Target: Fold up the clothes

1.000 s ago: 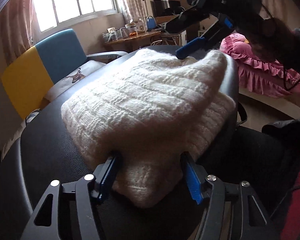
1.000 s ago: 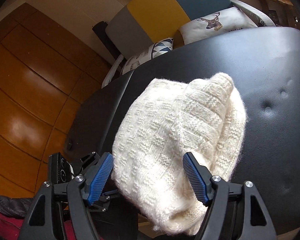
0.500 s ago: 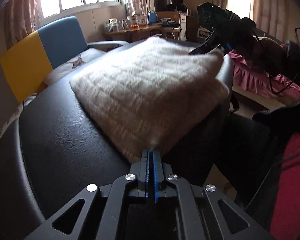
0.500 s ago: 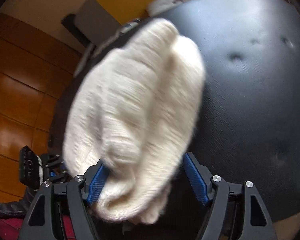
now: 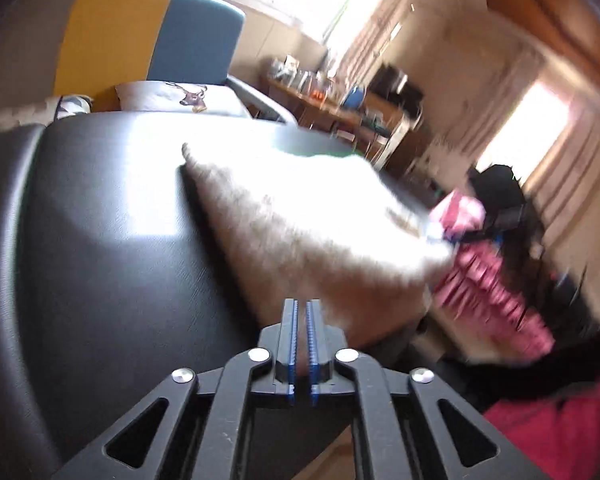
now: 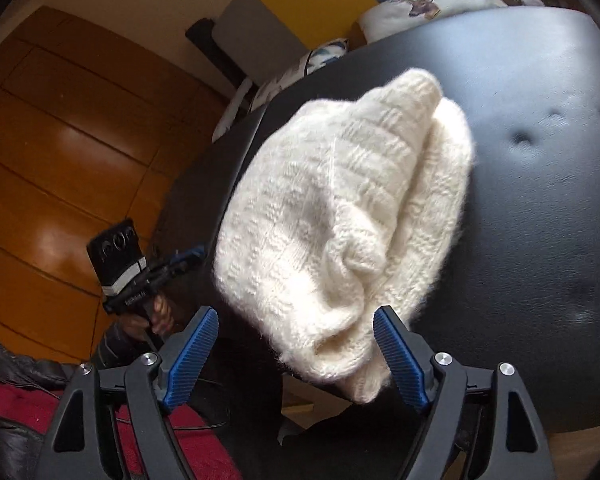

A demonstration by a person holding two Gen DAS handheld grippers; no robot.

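A cream knitted sweater (image 6: pixel 340 208) lies folded on the black padded table (image 6: pixel 540 200), its near corner hanging over the edge. My right gripper (image 6: pixel 296 344) is open, and that corner sits loosely between its blue fingers (image 6: pixel 396 352). In the blurred left wrist view the sweater (image 5: pixel 300 208) fills the middle of the table (image 5: pixel 100 240). My left gripper (image 5: pixel 302 308) is shut, a thin bit of the sweater's edge pinched between its tips. The right wrist view shows the left gripper (image 6: pixel 188 256) at the table's left edge, held by a hand.
A yellow and blue sofa (image 5: pixel 152 40) with a deer cushion (image 6: pixel 432 0) stands behind the table. Wooden floor (image 6: pixel 60 140) lies to the left. A pink bed skirt (image 5: pixel 488 276) is at the right, and a red garment (image 6: pixel 28 408) lies close below.
My left gripper was open around the sweater's corner and has shut on its edge, then swung left along the table. The right gripper stays open around the other corner.
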